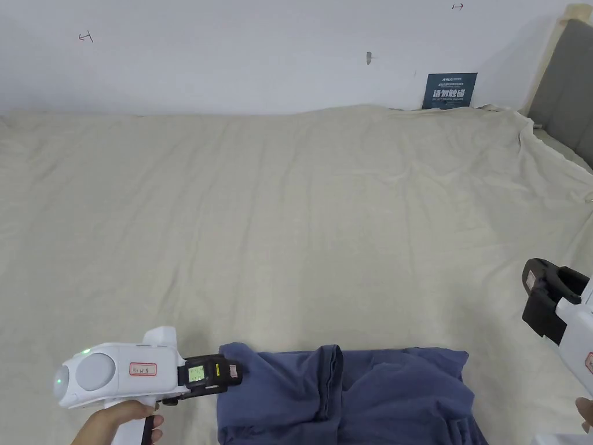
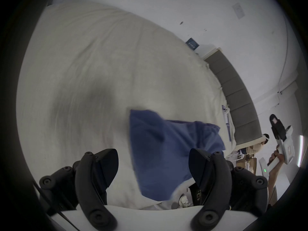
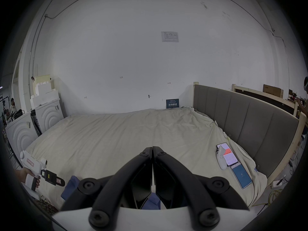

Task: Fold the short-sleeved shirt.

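Lying crumpled on the beige bedsheet point(image 1: 289, 232), dark blue short-sleeved shirt point(image 1: 347, 394), left gripper point(image 2: 153, 166) held just beside its edge, jaws apart, right gripper point(image 3: 152, 153) raised well clear, jaws together.

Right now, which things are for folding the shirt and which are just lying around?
For the job: blue shirt, left tool open, right tool shut, empty.

Lying about: two phones, white device, blue sign.
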Demonstrator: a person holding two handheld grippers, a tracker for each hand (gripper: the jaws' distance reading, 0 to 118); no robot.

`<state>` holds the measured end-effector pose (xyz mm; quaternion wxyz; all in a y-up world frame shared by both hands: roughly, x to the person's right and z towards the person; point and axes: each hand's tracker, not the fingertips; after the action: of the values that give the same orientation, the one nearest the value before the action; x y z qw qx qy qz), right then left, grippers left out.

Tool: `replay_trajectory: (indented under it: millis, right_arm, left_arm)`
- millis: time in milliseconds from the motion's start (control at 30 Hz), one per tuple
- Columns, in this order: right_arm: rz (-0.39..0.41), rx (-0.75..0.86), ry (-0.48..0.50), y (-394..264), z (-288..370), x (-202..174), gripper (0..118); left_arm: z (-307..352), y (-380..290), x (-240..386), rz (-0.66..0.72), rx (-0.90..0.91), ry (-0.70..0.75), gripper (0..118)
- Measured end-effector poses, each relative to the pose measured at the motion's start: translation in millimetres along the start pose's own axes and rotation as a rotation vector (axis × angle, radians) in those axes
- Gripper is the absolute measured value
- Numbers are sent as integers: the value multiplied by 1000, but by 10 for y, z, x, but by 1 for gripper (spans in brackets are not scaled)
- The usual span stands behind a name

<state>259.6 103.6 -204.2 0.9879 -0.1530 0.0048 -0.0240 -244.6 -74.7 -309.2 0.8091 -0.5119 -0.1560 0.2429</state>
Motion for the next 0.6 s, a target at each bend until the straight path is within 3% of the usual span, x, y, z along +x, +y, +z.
replay_trajectory:
  millis: [67,233,267,333,433,500,600]
  right_arm:
    - [6,-6,-3,-9,-10,10,0]
    - [7,-18,-16,-28,-19,29,0]
    - [6,-20,-19,-33,-23,37,0]
    - [7,-25,-22,-41,-29,48,0]
    - [11,-30,-26,-36,-27,39,0]
    - [7,-30,-25,-52,-43,72,0]
    - [7,-30,-24,-54,-53,82,0]
  left_arm:
    - [-102,-30,-65,18,-28,-1,91]
    - [-302,-72,-51,9,-54,-8,74]
    - [-346,-76,-32,1,-63,-12,69]
    - [-426,-93,31,-15,-82,-13,48]
    - [-535,-146,130,-39,-100,-18,36]
    - [-555,-155,119,-82,-89,14,34]
    - [-488,-148,5,-10,-81,-10,19]
